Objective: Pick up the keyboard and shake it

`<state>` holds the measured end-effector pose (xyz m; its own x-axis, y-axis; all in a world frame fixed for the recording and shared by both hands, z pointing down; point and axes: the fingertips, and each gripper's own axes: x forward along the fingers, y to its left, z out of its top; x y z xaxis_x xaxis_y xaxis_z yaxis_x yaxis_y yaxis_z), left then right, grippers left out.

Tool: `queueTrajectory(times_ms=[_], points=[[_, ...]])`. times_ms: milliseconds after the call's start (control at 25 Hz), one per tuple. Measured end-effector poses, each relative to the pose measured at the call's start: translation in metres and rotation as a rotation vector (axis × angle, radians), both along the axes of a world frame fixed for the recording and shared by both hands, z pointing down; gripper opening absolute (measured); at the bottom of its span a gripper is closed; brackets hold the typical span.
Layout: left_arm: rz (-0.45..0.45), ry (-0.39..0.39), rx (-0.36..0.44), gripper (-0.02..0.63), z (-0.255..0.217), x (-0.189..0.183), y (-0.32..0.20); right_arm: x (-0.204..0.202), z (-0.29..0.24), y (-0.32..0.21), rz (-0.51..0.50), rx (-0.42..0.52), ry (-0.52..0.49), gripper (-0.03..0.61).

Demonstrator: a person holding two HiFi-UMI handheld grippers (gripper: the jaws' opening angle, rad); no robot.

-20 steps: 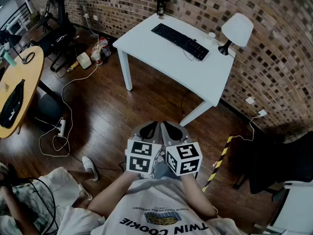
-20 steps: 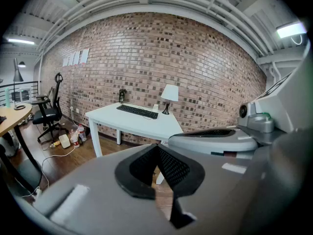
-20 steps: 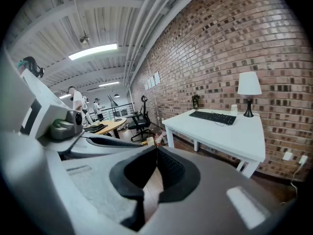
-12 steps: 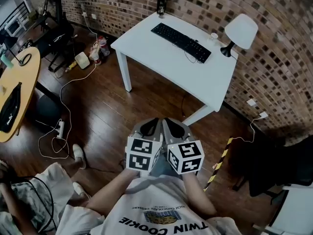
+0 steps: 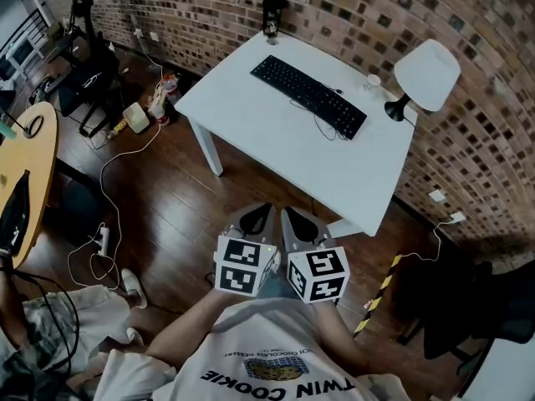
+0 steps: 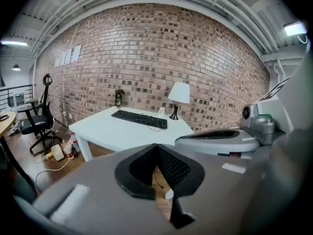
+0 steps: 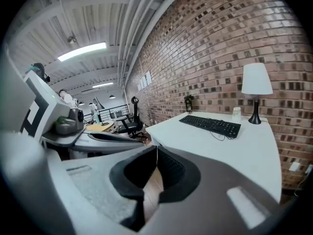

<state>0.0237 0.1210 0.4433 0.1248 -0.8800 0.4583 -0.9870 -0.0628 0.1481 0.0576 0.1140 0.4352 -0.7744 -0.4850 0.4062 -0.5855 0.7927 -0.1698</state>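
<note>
A black keyboard (image 5: 308, 96) lies flat on the white table (image 5: 251, 119) by the brick wall, its cable curling at its near side. It also shows far off as the keyboard (image 6: 139, 119) in the left gripper view and the keyboard (image 7: 210, 125) in the right gripper view. My left gripper (image 5: 256, 217) and right gripper (image 5: 292, 220) are held side by side close to my chest, well short of the table. Both are shut with nothing between the jaws.
A white lamp (image 5: 425, 78) on a black base stands at the table's right end, a small white cup (image 5: 372, 81) beside it. A dark bottle (image 5: 271, 17) stands at the far corner. Cables and a power strip (image 5: 104, 239) lie on the wooden floor; a round wooden table (image 5: 33, 182) is at left.
The table and keyboard have come closer and larger in the head view as I step toward them. Both grippers stay shut and side by side.
</note>
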Motion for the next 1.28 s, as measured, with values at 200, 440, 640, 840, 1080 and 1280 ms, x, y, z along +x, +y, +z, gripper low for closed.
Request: queueTrajectory(times_ms=[200,440,640,840,1080,1280], points=[[0.006,-0.014,0.000,0.005,-0.003,-0.013,-0.067,-0.010,-0.001,-0.067,0.013,-0.018,-0.007,0.002],[0.036,-0.050,-0.004,0.005,-0.009,-0.018,-0.124,-0.010,-0.005,-0.124,0.042,-0.029,-0.001,0.002],[0.102,-0.076,-0.009,0.005,-0.007,-0.018,-0.160,-0.008,0.000,-0.158,0.086,-0.060,-0.005,0.003],[0.183,-0.059,-0.043,0.005,0.008,-0.022,-0.196,-0.006,0.012,-0.196,0.154,-0.087,0.005,0.005],[0.288,-0.049,-0.067,0.005,0.026,-0.046,-0.257,-0.011,0.034,-0.256,0.259,-0.139,0.023,0.006],[0.361,-0.042,-0.084,0.020,0.036,-0.083,-0.311,-0.005,0.055,-0.302,0.347,-0.201,0.040,0.011]])
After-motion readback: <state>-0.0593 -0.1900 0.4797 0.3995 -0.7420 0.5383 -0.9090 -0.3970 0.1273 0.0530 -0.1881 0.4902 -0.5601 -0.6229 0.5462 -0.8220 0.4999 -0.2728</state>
